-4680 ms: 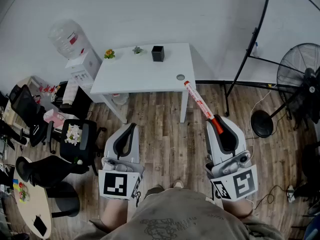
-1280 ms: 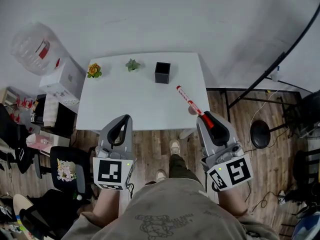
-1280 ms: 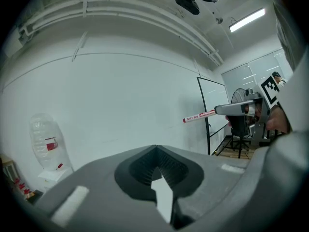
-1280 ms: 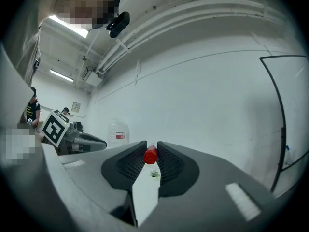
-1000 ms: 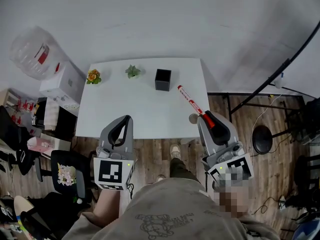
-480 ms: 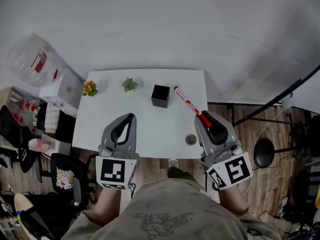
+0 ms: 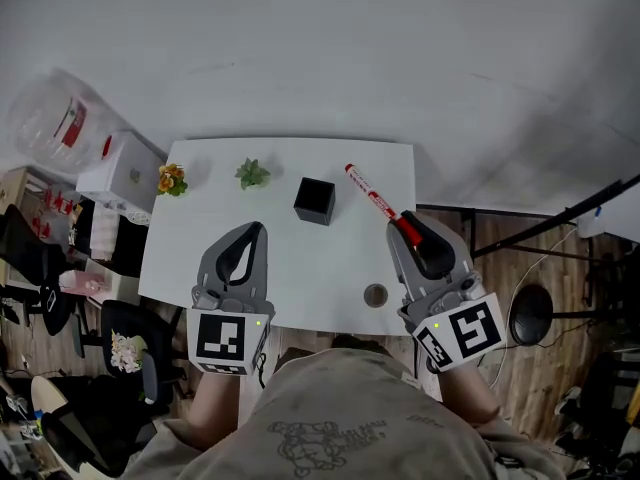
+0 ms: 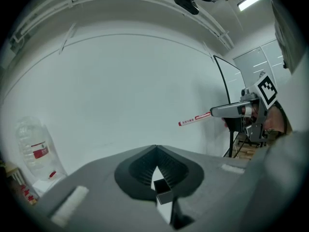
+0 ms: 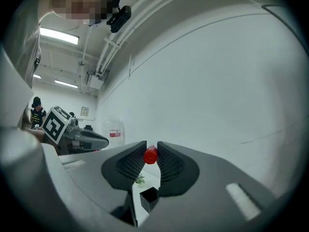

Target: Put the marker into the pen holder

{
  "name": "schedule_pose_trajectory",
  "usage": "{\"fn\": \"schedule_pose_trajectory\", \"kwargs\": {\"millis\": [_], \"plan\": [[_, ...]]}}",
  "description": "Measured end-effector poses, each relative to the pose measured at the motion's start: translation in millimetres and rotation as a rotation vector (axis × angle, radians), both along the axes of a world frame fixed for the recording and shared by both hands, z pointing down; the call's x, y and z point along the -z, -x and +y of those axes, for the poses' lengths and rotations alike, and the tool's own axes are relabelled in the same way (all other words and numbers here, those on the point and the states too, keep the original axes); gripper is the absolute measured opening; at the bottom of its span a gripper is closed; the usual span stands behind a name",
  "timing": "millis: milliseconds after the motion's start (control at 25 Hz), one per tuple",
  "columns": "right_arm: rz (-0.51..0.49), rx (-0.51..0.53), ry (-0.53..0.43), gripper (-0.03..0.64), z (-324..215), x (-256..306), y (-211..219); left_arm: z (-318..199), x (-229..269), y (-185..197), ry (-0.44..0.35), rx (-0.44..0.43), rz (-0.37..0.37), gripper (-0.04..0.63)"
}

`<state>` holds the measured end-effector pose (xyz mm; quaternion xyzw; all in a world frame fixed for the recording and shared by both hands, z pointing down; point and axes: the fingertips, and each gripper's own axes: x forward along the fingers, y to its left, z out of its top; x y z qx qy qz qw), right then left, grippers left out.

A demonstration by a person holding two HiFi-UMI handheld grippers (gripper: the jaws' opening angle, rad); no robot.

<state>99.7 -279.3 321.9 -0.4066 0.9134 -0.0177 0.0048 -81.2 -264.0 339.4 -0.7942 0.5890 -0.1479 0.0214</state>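
My right gripper [image 7: 407, 230] is shut on the marker [image 7: 374, 199], a white barrel with a red cap at the jaw end, held above the right part of the white table [image 7: 200, 238]. Its barrel points up and left, and the tip ends a little right of the black square pen holder [image 7: 314, 200]. In the right gripper view the red cap [image 9: 150, 155] sits between the jaws, with the pen holder [image 9: 148, 198] below. My left gripper [image 7: 248, 236] is shut and holds nothing, above the table's left half. The left gripper view shows the pen holder [image 8: 163, 192] and the marker [image 8: 195, 120].
Two small potted plants stand at the table's back: a green one [image 7: 251, 174] and a yellow-flowered one [image 7: 171, 179]. A round cable hole [image 7: 375, 294] lies near the front right edge. A water dispenser [image 7: 85, 148] and office chairs [image 7: 40, 268] stand to the left.
The person has walked up to the table: it has moved from far off to under both grippers. The marker has stayed in the right gripper and its tip is now close to the pen holder.
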Motion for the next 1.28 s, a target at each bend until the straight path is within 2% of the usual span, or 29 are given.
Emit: {"fn": "schedule_pose_trajectory", "kwargs": {"millis": [280,600,720,1280], "plan": [[0.009,0.043,0.032,0.097,-17.8,-13.8,3.6,-13.9,-9.9,1.3,0.024,0.02,-0.019,0.0],[0.021,0.067,0.05,0.097,-28.3,-21.3,18.7,-17.0,-12.1,26.9,0.043,0.068,-0.026,0.0],[0.016,0.059,0.05,0.097,-29.8,-19.2,24.8,-16.7,-15.5,30.5,0.064,0.053,-0.027,0.0],[0.045,-0.07,0.051,0.097,-28.9,-12.4,56.0,-43.2,-9.0,63.5,0.045,-0.084,-0.022,0.0]]}}
